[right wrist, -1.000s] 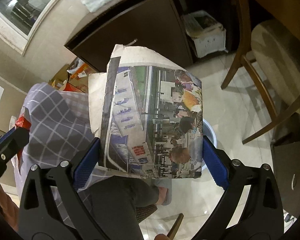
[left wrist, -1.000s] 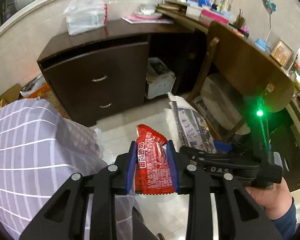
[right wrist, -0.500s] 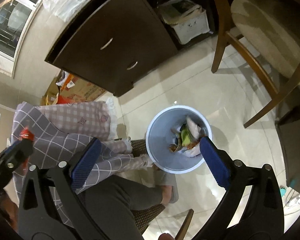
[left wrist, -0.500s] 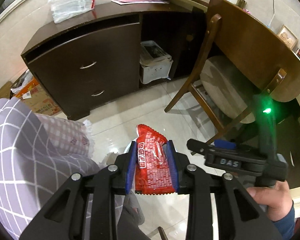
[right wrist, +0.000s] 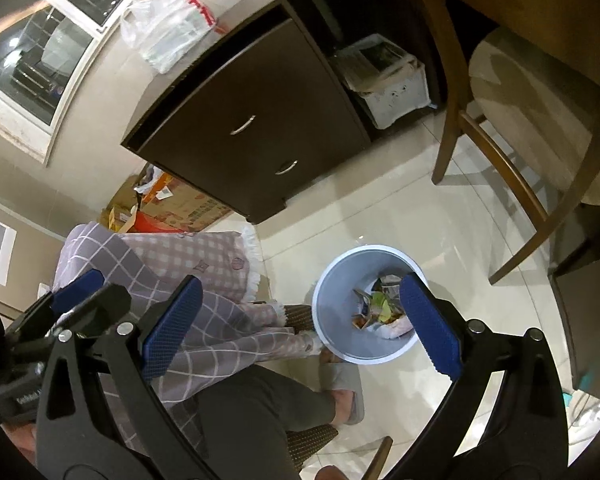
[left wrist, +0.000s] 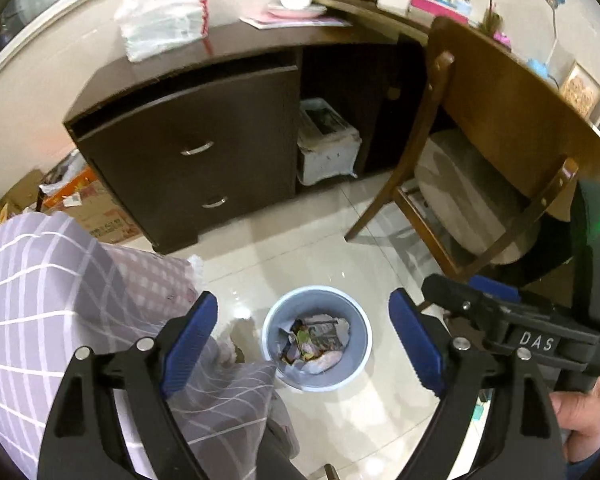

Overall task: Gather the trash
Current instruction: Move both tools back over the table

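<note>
A light blue round trash bin (left wrist: 356, 344) stands on the tiled floor, holding crumpled newspaper and wrappers (left wrist: 316, 340). My left gripper (left wrist: 302, 344) is open and empty, high above the bin. The bin also shows in the right wrist view (right wrist: 332, 280), with the trash (right wrist: 380, 308) inside. My right gripper (right wrist: 300, 324) is open and empty above the bin's left side. The right gripper's body shows at the right of the left wrist view (left wrist: 500, 320).
A dark wooden cabinet with drawers (left wrist: 196, 136) stands behind the bin, with a white plastic bag (left wrist: 160, 12) on top. A wooden chair (left wrist: 472, 184) stands to the right. A checkered purple bedcover (left wrist: 60, 280) lies at left. The person's leg and slipper (right wrist: 340, 380) are beside the bin.
My left gripper has opened and the red wrapper has left it. My right gripper let go of the newspaper earlier and stays open. The newspaper now lies in the bin.
</note>
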